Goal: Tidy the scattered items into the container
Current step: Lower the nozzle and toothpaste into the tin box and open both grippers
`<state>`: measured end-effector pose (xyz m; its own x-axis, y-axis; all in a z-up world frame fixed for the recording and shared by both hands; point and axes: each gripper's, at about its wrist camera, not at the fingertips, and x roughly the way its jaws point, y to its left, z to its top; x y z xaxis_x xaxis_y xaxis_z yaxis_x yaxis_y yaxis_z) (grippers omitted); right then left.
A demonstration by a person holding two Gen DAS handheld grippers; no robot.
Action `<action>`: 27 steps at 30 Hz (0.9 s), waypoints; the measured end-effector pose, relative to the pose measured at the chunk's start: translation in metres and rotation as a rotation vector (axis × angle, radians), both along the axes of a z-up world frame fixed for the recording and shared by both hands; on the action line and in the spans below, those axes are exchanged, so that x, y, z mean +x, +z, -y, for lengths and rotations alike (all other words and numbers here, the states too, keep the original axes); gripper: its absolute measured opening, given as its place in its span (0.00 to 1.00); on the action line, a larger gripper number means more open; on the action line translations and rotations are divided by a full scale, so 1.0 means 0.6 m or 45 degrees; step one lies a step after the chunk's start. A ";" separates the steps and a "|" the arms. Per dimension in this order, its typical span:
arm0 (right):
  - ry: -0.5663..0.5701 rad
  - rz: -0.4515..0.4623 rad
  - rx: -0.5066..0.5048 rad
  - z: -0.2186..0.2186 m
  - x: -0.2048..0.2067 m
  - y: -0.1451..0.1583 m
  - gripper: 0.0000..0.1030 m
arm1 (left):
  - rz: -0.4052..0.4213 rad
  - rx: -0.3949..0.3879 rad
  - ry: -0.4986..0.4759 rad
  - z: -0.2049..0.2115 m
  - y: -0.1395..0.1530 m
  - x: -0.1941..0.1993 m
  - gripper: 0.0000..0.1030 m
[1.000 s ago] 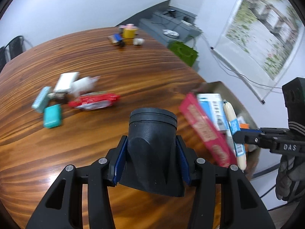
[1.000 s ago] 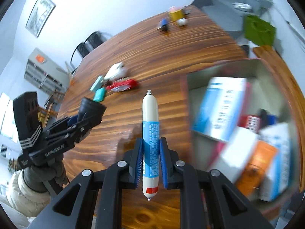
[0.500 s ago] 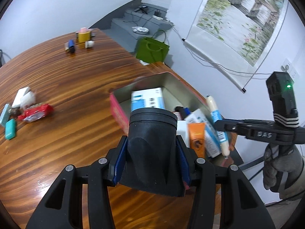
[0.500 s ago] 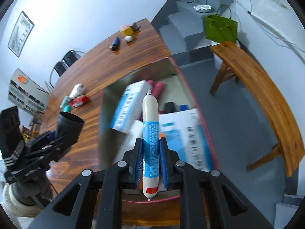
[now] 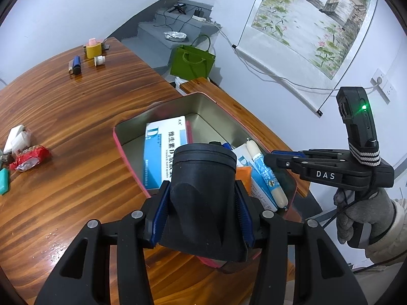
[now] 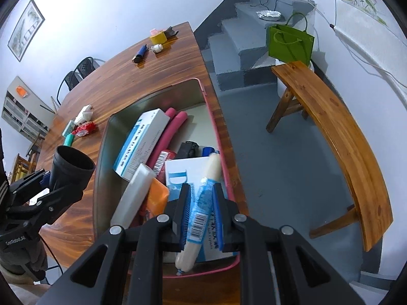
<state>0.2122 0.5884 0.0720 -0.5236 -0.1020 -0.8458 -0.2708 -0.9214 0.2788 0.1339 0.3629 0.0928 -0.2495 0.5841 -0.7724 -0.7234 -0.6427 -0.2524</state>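
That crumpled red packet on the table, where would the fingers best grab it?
Probably across the middle of the red packet, from above: it lies flat and long on the table, narrow enough to pinch. White wrappers crowd one end, so stay central.

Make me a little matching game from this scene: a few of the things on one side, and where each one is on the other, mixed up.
Things:
1. sausage
2. black cup
3. green bag
4. red wrapper

Places:
A. on the floor by the steps
B. lying on the table, outside the tin
C. in the right gripper's jaws, over the tin
D. in the left gripper's jaws

Pairs: 1-C, 2-D, 3-A, 4-B
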 end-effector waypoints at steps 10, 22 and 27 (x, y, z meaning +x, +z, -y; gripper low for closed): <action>-0.052 -0.004 -0.146 -0.014 0.015 -0.011 0.19 | 0.086 0.020 -0.004 -0.026 -0.016 -0.003 0.50; -0.023 -0.051 -0.159 0.012 0.005 0.014 0.19 | 0.124 0.016 0.002 -0.007 -0.021 -0.003 0.50; 0.046 -0.064 -0.171 0.041 -0.010 0.023 0.19 | 0.126 0.011 0.020 0.011 -0.021 -0.001 0.50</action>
